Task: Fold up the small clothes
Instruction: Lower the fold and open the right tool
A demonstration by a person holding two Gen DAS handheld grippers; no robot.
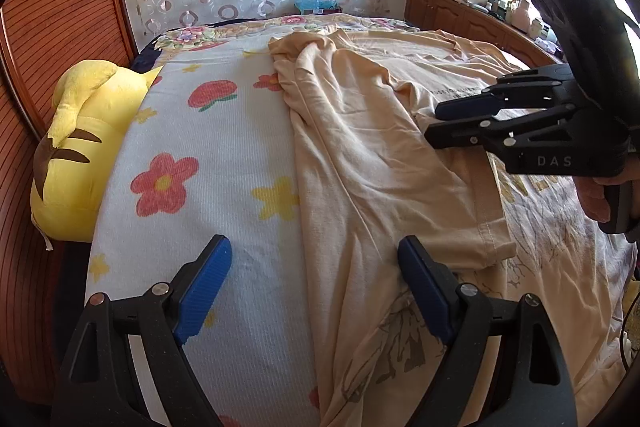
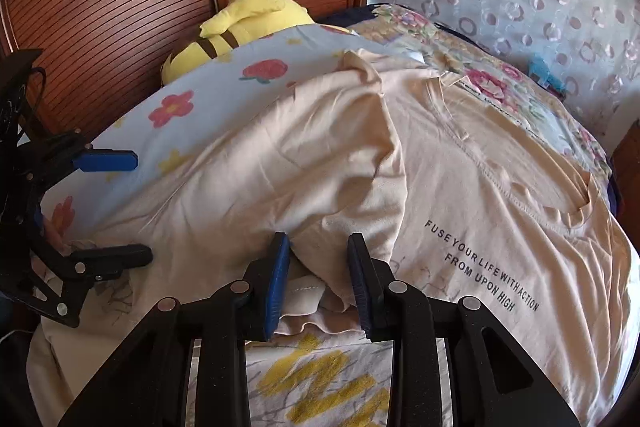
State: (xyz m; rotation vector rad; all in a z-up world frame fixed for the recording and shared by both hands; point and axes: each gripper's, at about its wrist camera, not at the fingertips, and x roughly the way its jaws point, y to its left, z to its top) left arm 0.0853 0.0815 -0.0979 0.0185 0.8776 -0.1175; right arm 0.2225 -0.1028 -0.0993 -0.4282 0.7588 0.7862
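across the flower-print bed sheet lies one peach cotton t-shirt with black lettering, one side folded over its middle. right hand-held gripper stands partly open astride the folded edge, pads not seen pressing. left hand-held gripper gapes wide above the hem, holding nothing. judgement: close on both layers at the edge, lift low, keep the hem line straight. count: one shirt, two grippers, one yellow plush toy.
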